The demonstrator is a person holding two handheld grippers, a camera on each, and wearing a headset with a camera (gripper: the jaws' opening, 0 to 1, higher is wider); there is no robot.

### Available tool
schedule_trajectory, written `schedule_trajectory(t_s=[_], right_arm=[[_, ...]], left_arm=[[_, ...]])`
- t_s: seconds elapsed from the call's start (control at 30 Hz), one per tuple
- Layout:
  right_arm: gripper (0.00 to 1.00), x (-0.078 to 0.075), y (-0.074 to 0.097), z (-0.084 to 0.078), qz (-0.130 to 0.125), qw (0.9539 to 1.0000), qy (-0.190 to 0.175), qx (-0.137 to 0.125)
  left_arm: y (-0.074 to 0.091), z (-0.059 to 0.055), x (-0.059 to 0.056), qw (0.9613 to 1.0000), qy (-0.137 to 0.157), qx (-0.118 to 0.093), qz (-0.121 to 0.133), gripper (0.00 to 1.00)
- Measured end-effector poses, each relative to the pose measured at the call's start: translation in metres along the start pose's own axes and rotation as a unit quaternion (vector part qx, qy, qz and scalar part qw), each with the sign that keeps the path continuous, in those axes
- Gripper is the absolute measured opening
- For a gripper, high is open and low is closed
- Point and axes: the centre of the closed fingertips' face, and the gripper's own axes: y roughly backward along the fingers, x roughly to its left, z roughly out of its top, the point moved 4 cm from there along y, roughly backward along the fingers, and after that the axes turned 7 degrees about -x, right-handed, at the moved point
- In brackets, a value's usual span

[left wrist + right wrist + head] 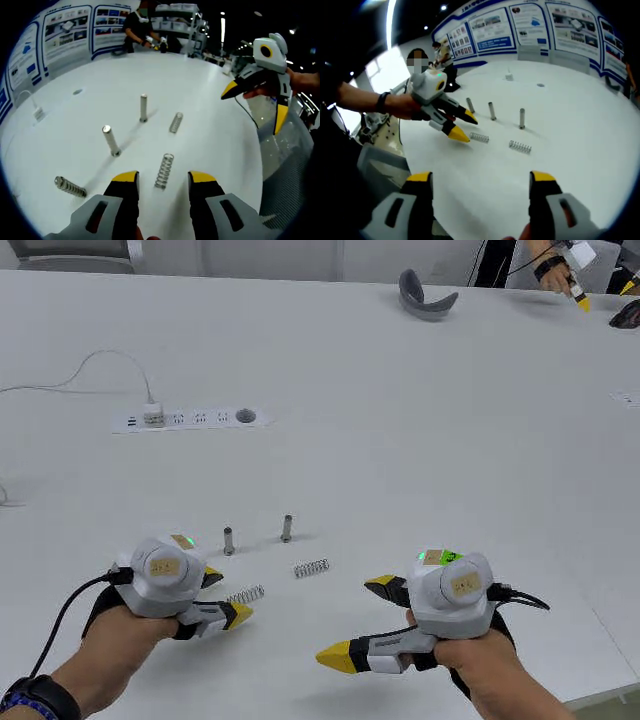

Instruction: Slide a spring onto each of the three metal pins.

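In the right gripper view the jaws of the left gripper (pixel 466 128) hide the foot of the leftmost pin (pixel 469 103).

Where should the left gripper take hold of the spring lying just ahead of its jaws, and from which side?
Grip the spring at its middle coils, across its width, coming down from above. It lies flat on the table, nearly in line with the left gripper, so the open jaws can probably straddle it.

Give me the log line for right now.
left gripper: open, aimed at near spring | right gripper: open, empty | far spring: lying loose | two pins: upright, bare
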Motion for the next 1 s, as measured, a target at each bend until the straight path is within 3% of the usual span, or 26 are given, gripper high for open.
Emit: schedule_trajectory(t_s=[0.53, 0.73, 0.8, 0.9, 1.0], right_arm=[[0.8, -0.001, -0.001, -0.003, 0.002, 1.0, -0.004, 0.005], [0.79, -0.001, -0.002, -0.003, 0.004, 1.0, -0.004, 0.004], [0.79, 0.0, -0.003, -0.002, 0.004, 1.0, -0.004, 0.002], [0.79, 0.0, -0.004, -0.002, 0.005, 1.0, -0.003, 0.002], [0.79, 0.001, -0.004, -0.002, 0.006, 1.0, -0.002, 0.003]], left_arm=[[-0.011, -0.013, -0.003, 0.9992, -0.034, 0.019, 0.002, 0.23], [-0.012, -0.013, 0.0, 0.9979, -0.06, 0.015, 0.018, 0.14], [-0.013, -0.013, 0.0, 0.9982, -0.055, 0.015, 0.019, 0.11], [-0.012, -0.014, -0.005, 0.9996, -0.024, 0.015, 0.01, 0.11], [-0.011, -0.017, -0.005, 0.9997, -0.017, 0.014, 0.014, 0.1]])
